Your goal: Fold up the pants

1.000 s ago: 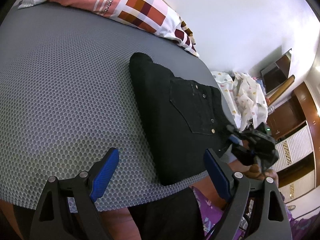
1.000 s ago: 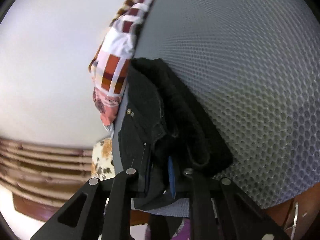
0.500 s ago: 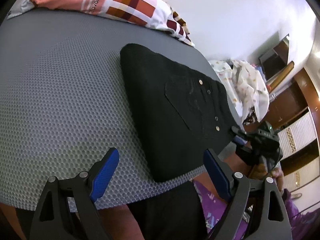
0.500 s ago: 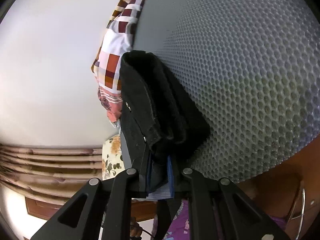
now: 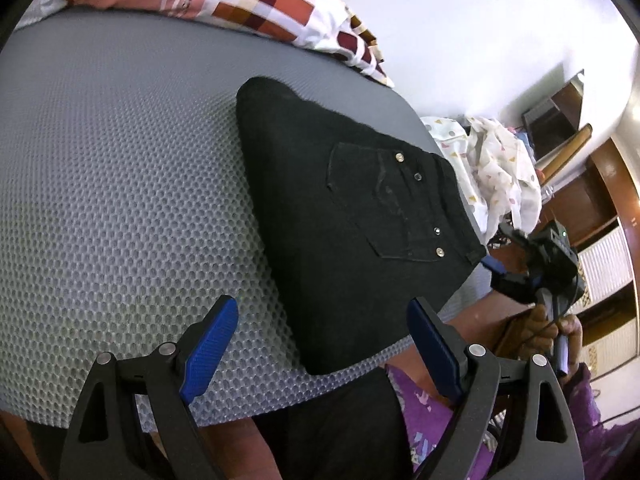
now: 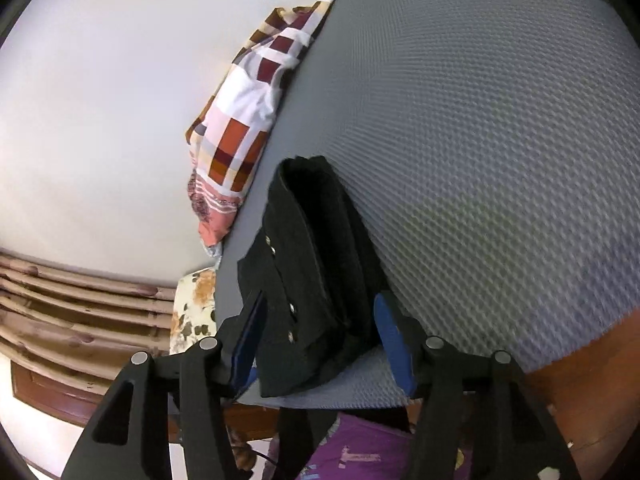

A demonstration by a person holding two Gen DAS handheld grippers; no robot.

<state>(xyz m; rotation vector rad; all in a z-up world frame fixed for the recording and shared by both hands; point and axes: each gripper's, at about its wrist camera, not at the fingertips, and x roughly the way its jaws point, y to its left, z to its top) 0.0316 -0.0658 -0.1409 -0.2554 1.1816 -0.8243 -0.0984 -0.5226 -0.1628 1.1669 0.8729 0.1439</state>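
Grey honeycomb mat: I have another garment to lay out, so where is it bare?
Bare: the grey honeycomb mat left of the folded black pants, up to the checked pillow. Crowded: the pants' right side at the mat's edge.

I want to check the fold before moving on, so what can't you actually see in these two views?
- Underside layers of the black pants: left wrist view, hidden by the top layer.
- Whether the right gripper touches the pants: right wrist view, too close to tell.
- Mat near edge: left wrist view, hidden by the left gripper.
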